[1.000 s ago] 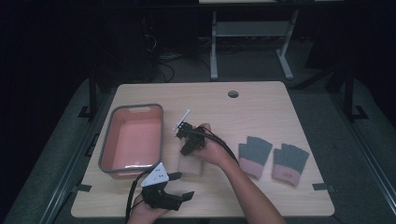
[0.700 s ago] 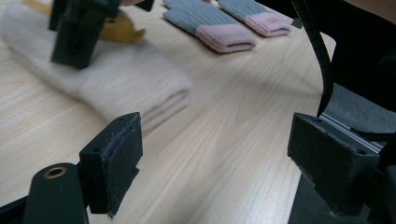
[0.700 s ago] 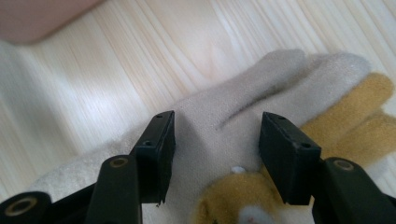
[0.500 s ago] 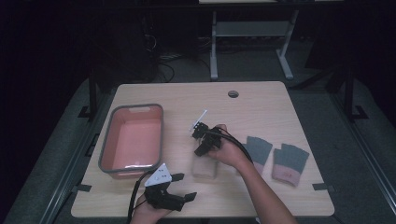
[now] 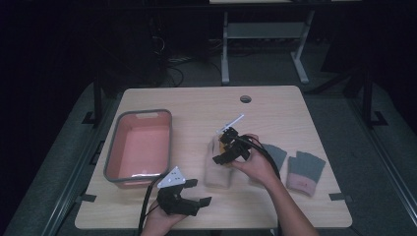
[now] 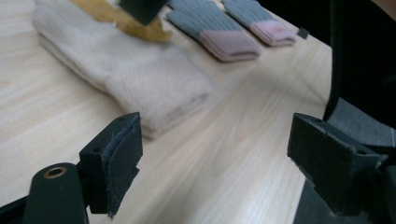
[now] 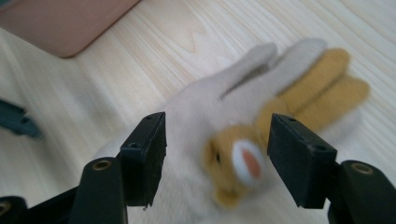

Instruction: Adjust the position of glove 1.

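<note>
Though blurred, cream glove [image 7: 205, 116], yellow fingertips.

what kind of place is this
Probably a lab or recording workspace: a light wooden desk with a cable hole, dark surroundings with cables on the floor, and a metal stand behind.

Cream glove [image 7: 205, 116] with mustard fingers; grey gloves [image 6: 210, 25], pink cuffs.

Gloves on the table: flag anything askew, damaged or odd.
Nothing looks damaged or spilled. The cream glove lies flat beside the bin, its yellow animal patch face up. The two grey gloves lie side by side, neatly, to its right.
</note>
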A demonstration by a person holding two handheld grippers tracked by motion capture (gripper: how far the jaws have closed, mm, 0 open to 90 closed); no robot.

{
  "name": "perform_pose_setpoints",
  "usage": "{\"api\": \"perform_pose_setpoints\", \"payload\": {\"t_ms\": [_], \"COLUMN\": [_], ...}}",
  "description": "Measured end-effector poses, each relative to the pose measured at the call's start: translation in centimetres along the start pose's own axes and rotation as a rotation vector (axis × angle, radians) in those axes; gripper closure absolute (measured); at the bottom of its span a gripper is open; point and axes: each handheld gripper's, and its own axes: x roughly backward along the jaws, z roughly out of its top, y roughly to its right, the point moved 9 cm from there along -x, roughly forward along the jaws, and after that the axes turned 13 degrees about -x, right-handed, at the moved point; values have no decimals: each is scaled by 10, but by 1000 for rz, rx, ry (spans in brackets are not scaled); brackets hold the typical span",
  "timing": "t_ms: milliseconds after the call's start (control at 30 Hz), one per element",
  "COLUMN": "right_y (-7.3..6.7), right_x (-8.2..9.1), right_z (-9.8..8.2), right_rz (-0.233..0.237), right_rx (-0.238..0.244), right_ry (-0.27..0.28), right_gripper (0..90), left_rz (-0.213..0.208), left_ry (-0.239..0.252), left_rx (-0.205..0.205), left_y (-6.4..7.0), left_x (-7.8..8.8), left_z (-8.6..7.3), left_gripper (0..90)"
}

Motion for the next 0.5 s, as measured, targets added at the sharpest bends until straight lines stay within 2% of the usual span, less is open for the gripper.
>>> {"api": "perform_pose_setpoints", "payload": {"t_ms": [100, 200, 333, 433, 500], "right_y": [5, 11, 19, 21, 21], "right_x": [9, 14, 15, 14, 11], "right_z": [-7, -15, -24, -31, -35], "right_rz": [12, 21, 34, 58, 69], "right_rx": [-39, -82, -134, -174, -184], "right_ry": [31, 47, 60, 74, 90], "right_gripper": [363, 362, 360, 367, 367], "left_rz": [15, 24, 39, 70, 98], "left_ry": [-12, -26, -26, -47, -59], "left_rx": [-13, 14, 82, 128, 143], "left_y": [-6, -11, -18, -28, -34], "left_x": [-4, -12, -25, -33, -37], "left_z": [7, 13, 17, 17, 16], "left_gripper": [181, 186, 205, 215, 216]}}
